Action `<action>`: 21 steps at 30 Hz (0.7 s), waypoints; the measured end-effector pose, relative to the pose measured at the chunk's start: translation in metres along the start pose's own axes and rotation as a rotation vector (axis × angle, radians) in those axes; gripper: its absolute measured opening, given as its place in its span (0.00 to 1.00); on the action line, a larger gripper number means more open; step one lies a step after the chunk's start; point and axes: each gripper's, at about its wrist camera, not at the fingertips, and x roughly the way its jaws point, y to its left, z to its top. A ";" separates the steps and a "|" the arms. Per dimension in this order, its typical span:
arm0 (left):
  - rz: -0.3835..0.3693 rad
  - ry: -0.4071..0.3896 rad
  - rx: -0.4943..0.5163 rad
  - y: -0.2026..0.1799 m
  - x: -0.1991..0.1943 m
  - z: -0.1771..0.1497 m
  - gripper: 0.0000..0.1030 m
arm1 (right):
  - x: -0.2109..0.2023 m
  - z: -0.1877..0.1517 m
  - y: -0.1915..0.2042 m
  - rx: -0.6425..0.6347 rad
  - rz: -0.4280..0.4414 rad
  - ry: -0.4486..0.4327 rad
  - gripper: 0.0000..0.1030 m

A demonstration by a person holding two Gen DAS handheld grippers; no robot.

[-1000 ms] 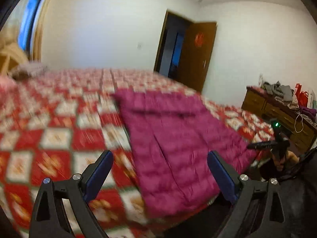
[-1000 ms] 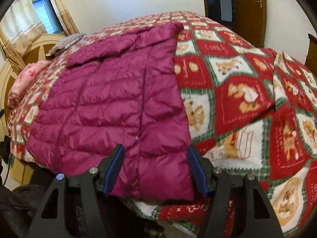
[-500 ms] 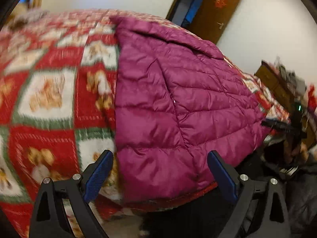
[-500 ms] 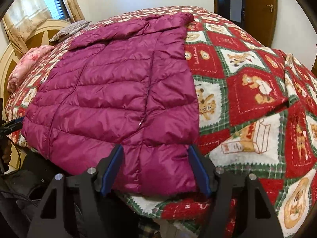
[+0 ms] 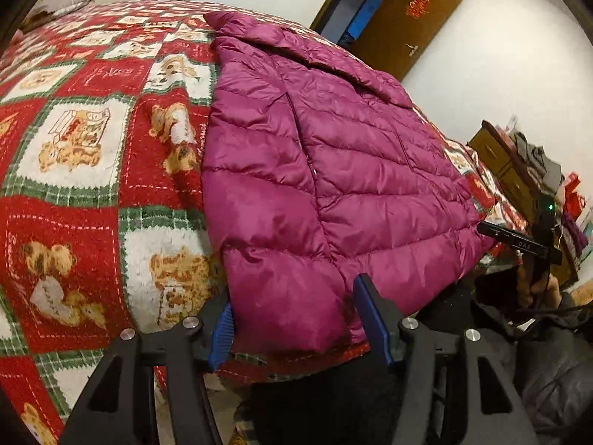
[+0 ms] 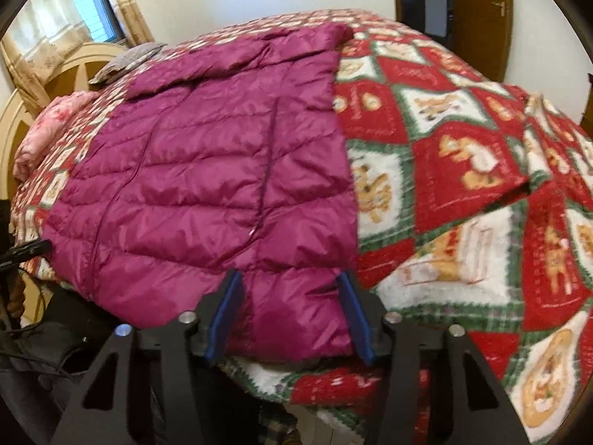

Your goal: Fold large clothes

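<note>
Magenta quilted puffer jacket (image 5: 333,170) lies flat on the bed's red, white and green bear-print blanket (image 5: 74,141), long axis running from the hem at the near bed edge away to the collar. Left hand-held gripper (image 5: 296,322) and right hand-held gripper (image 6: 289,315) each straddle a hem corner, jaws closing, fabric between them; firm pinch not yet certain. No containers in use

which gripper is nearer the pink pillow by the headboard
Left. The left gripper closes on the jacket hem corner toward the pillow; the right gripper closes on the far corner.
</note>
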 end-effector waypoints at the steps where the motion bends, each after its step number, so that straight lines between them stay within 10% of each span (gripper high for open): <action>1: 0.000 -0.003 -0.002 0.000 -0.001 0.000 0.59 | -0.004 0.001 0.000 0.003 -0.012 -0.015 0.54; 11: -0.021 0.004 -0.019 0.003 0.001 -0.001 0.60 | 0.014 0.003 0.017 -0.113 -0.149 0.041 0.73; 18: -0.011 0.016 0.030 -0.007 0.003 -0.003 0.60 | 0.038 -0.009 0.015 -0.092 -0.055 0.138 0.61; 21: -0.005 0.004 -0.025 0.001 0.006 -0.001 0.47 | 0.035 -0.007 -0.009 0.046 0.070 0.138 0.29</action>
